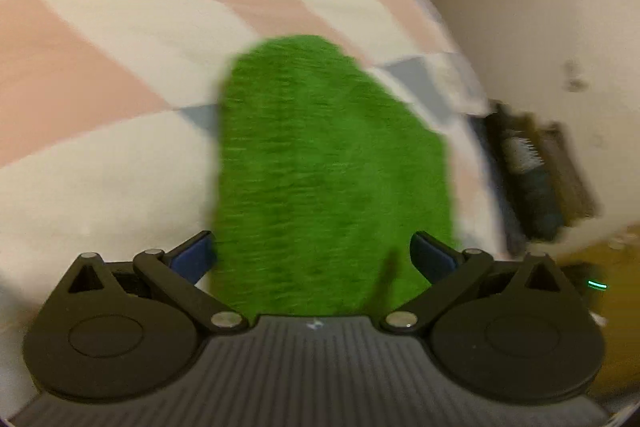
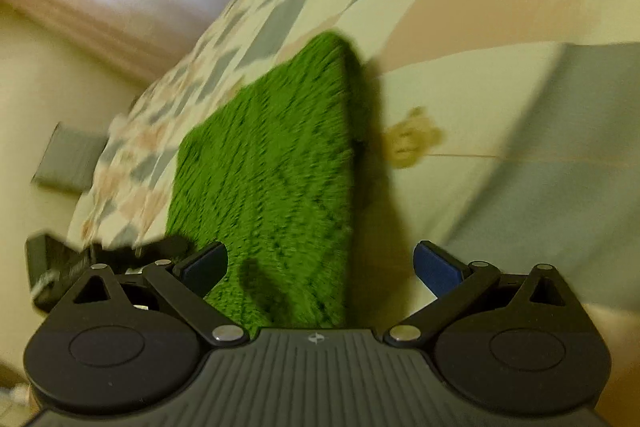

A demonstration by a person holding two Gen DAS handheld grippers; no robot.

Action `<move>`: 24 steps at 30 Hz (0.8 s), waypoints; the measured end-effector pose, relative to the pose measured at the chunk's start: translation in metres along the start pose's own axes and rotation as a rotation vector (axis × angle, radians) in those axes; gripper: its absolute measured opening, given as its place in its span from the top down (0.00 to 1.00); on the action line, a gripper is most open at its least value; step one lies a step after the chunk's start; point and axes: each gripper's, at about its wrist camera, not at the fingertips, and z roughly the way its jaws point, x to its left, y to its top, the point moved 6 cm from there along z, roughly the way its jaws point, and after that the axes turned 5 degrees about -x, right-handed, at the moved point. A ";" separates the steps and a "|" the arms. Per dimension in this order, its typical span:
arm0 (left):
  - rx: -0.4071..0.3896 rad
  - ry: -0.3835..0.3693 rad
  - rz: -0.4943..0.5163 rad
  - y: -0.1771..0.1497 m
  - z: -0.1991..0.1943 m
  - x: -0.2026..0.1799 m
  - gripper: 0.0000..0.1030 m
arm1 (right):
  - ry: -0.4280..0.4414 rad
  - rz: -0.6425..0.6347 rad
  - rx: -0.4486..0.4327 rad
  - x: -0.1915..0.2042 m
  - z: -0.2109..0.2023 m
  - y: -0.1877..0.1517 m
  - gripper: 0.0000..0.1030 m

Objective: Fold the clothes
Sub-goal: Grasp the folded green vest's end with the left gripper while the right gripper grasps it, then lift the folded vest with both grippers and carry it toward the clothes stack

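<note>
Green knit garment point(image 1: 320, 167): flat on quilted bed point(image 1: 100, 127) for folding. Left claw point(image 1: 312, 259), right claw point(image 2: 320, 263): both spread, gripping nothing, over its near edge.

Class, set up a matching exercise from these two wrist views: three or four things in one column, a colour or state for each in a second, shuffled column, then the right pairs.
Things:
1. fuzzy knitted garment
2. patchwork bedspread
3. left gripper
4. pads on the right gripper's fingers

Colour or state:
A. blue
B. bright green
C. open, closed on nothing
D. pink, grey and cream patches

Pairs: 1-B, 2-D, 3-C, 4-A
</note>
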 end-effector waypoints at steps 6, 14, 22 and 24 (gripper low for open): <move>0.091 0.022 0.033 0.005 0.006 0.003 0.09 | 0.095 0.103 0.111 -0.005 0.017 -0.001 0.28; 0.141 0.010 0.002 0.008 0.020 0.008 0.43 | 0.124 0.176 0.143 -0.008 0.035 -0.004 0.52; 0.186 -0.030 -0.150 0.016 0.022 0.029 0.49 | 0.074 0.275 0.185 -0.021 0.033 -0.005 0.59; 0.199 -0.010 -0.124 0.019 0.017 0.019 0.57 | 0.048 0.276 0.192 -0.016 0.028 0.000 0.61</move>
